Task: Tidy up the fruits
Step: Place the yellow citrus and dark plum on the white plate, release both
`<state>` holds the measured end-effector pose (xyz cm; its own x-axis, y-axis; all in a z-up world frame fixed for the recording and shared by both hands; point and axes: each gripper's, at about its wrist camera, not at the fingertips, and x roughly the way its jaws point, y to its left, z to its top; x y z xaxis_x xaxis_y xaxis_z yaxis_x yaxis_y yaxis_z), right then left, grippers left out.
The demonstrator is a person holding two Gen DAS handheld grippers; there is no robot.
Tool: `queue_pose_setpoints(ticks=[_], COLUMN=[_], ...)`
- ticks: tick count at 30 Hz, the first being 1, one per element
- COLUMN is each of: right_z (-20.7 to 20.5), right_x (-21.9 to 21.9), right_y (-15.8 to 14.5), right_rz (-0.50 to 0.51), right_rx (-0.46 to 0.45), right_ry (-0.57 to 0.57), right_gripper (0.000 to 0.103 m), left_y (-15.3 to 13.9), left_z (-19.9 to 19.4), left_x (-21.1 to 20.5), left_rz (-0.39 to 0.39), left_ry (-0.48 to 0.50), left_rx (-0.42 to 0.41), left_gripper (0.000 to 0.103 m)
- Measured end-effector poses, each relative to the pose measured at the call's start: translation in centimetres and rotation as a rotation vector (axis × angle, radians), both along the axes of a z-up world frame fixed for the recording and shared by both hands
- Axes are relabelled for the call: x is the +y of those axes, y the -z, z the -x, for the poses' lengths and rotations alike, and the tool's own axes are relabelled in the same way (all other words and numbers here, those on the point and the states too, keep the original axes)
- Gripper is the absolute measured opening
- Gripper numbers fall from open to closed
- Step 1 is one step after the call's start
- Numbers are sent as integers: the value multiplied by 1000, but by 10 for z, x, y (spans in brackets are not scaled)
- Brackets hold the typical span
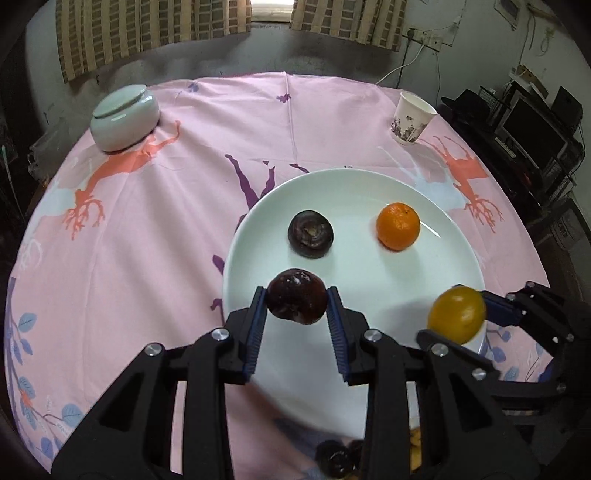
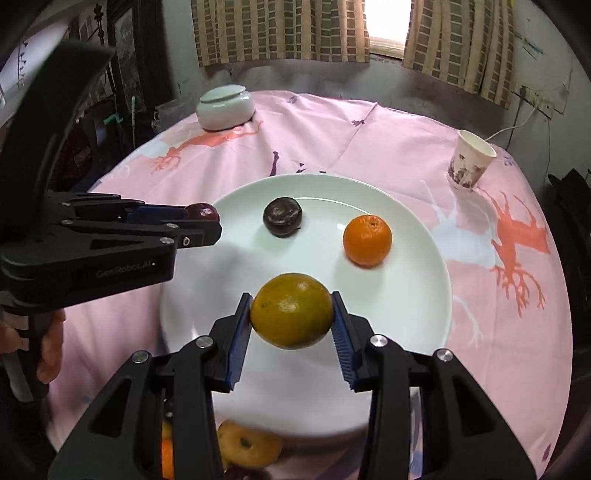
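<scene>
We see striped curtains [image 2: 280,33] flanking a bright window [image 2: 388,26] on a grey wall [image 1: 325,55]. A socket [image 1: 424,38] with a white cable [image 1: 402,66] sits there, and dark shelving holding monitors [image 1: 532,125] stands to one side.

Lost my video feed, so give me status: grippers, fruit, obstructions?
Left gripper shut on dark fruit. Right gripper shut on yellow-green citrus. Both above plate; nothing blocking.

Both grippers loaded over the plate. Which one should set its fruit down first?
Probably right. The right gripper holds its yellow-green citrus over bare plate, well inside the rim; the left gripper with its dark fruit sits nearer the plate's edge.
</scene>
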<state>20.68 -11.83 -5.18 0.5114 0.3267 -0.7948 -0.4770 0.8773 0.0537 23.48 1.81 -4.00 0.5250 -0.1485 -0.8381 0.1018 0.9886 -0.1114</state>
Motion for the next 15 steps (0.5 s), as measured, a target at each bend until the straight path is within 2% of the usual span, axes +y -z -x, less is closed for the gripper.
queue_pose_setpoints(ticks=[4,13,14,15], right_z=[-40,-73,-74,-74], right_x=[7,17,17,17], right_y=[23,34,35,34], right_rz=[-15,-3,-4,-6], right_rx=[95,136,140,142], right_ry=[-1,1,5,9], right_gripper=[42,43,48,53], left_y=[10,26,27,26], left_z=[-17,-42,-42,-42], left_x=[-7,0,0,0], left_rz=[2,30,31,34], left_ry=[8,-19,-22,-21], left_rx=[10,48,50,52], left_gripper=[33,33,34,39])
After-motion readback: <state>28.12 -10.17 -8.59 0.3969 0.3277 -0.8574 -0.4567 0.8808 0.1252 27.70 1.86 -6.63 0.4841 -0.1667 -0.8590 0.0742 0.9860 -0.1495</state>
